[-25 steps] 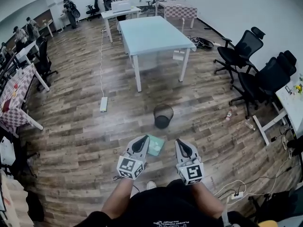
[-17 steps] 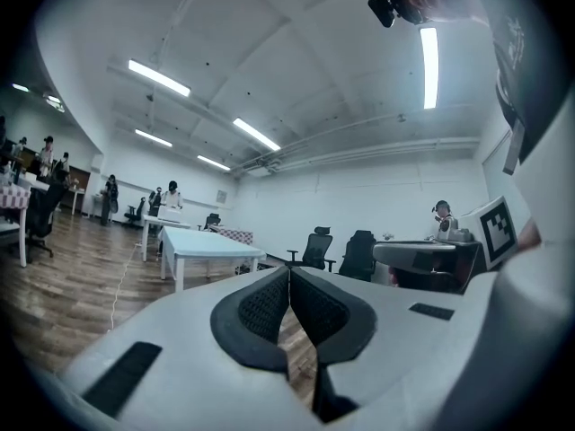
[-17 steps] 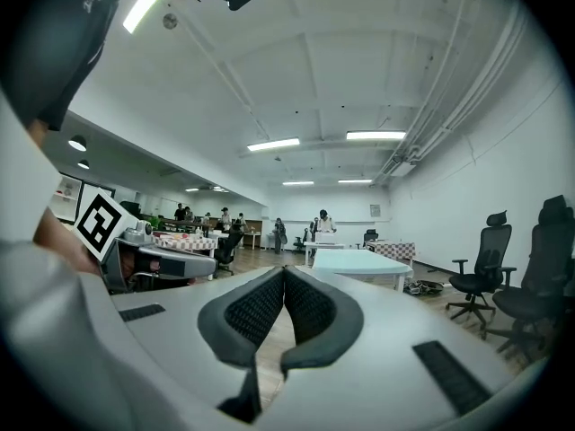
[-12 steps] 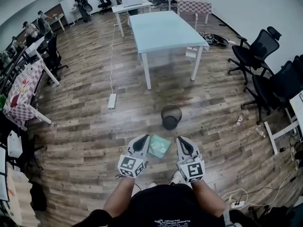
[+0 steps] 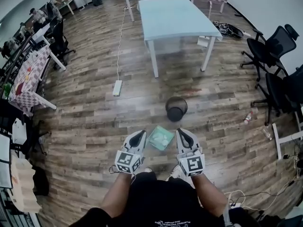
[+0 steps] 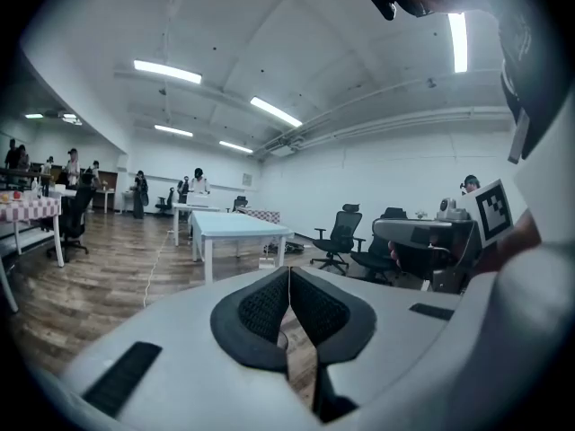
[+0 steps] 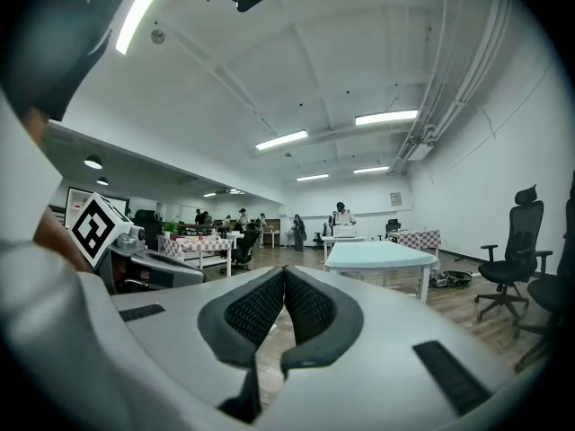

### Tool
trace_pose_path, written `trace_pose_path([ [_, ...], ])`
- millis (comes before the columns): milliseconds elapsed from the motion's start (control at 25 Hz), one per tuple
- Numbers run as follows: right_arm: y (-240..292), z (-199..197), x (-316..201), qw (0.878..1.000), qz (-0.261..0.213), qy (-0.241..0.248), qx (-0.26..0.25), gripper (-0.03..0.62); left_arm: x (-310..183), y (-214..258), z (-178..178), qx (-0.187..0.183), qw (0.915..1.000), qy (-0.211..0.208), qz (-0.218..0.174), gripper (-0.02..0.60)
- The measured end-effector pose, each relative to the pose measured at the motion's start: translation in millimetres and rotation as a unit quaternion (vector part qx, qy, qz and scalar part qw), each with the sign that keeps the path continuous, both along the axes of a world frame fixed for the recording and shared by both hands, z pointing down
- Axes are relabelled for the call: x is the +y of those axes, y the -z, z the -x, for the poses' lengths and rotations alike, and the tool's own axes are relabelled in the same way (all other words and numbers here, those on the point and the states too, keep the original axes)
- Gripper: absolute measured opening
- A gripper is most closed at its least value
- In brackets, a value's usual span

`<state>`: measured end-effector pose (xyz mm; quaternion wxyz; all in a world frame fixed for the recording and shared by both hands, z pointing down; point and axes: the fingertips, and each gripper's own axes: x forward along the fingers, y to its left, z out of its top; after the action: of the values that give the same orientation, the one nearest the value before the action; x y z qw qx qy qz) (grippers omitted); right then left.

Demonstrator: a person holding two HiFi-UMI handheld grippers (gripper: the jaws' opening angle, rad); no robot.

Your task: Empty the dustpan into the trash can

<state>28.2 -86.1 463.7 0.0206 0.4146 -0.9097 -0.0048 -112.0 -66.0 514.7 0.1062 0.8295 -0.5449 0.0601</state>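
**Dustpan not yet lifted**

Head view: the dustpan (image 5: 161, 137) lies on the floor between my left gripper (image 5: 138, 137) and right gripper (image 5: 182, 135), with the trash can (image 5: 176, 109) just beyond.
Left gripper view: jaws together, empty.
Right gripper view: likewise.
I judge pickup and emptying remain.

No writing can be read

At six o'clock in the head view, white print on the person's black shirt (image 5: 161, 202) is cut off and too small to read.

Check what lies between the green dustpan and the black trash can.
Nothing: only bare wood floor separates the dustpan from the trash can, as the head view shows.
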Motion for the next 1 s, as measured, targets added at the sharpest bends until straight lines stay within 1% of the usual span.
trace_pose_path([
  [160,-12,13,-8,1.000,0.010,-0.004,0.005,0.025,-5,-17,4,-0.004,0.9996,-0.018,0.021,0.023],
  [320,-23,23,-18,0.999,0.027,-0.018,0.010,0.025,-19,-38,15,-0.021,0.9987,-0.033,0.033,0.023],
  [640,-62,49,-27,0.998,0.057,-0.013,0.037,0.025,-36,-93,29,-0.035,0.9955,-0.050,0.073,0.023],
  [760,-73,53,-33,0.997,0.063,-0.020,0.039,0.025,-35,-121,28,-0.064,0.9906,-0.066,0.101,0.025],
  [800,-75,54,-36,0.997,0.064,-0.023,0.040,0.025,-34,-130,28,-0.073,0.9884,-0.073,0.112,0.033],
  [840,-78,55,-38,0.997,0.065,-0.025,0.041,0.025,-33,-139,27,-0.079,0.9859,-0.081,0.123,0.074],
  [880,-80,55,-40,0.997,0.065,-0.028,0.042,0.025,-32,-148,26,-0.083,0.9834,-0.088,0.135,0.139],
  [920,-82,55,-42,0.997,0.065,-0.030,0.042,0.025,-30,-157,25,-0.087,0.9808,-0.094,0.148,0.167],
  [1000,-89,52,-44,0.996,0.068,-0.034,0.047,0.025,-27,-174,22,-0.099,0.9757,-0.101,0.168,0.181],
])
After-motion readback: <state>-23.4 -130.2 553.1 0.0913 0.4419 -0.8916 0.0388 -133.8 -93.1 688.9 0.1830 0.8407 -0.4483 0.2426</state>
